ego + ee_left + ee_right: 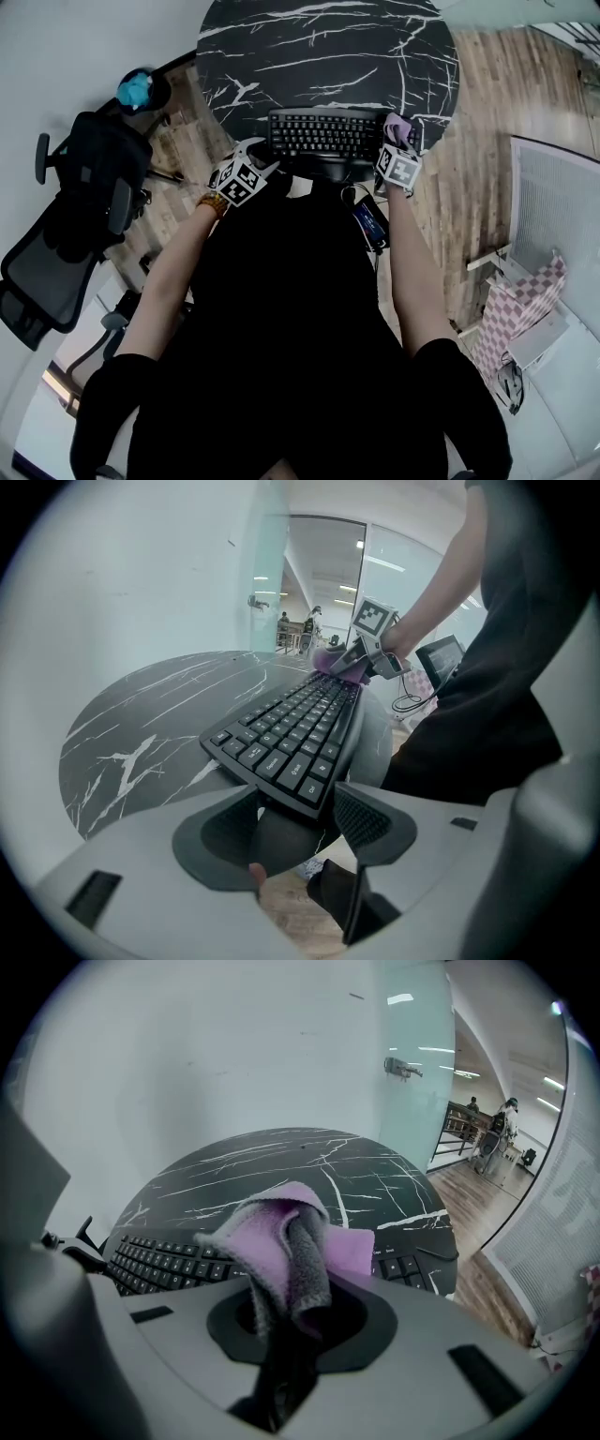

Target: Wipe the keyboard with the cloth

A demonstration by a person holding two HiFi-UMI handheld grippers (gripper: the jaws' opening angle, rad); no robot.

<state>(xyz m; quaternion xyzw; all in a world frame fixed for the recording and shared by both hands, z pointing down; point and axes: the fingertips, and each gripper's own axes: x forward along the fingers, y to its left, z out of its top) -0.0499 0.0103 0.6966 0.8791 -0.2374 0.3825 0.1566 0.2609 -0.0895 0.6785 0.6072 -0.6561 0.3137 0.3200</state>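
A round black marble-patterned table with white veins fills the upper middle of the head view. A black keyboard lies flat on it, at the table's lower edge; the rest of its top shows bare.

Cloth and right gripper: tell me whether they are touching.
Touching. In the right gripper view the purple cloth is pinched between the shut jaws of the right gripper and bunches up out of them.

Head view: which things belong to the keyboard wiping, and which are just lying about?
Job: keyboard; purple cloth, clamped in the right gripper.
Lying about: black office chair; blue object; checkered object.
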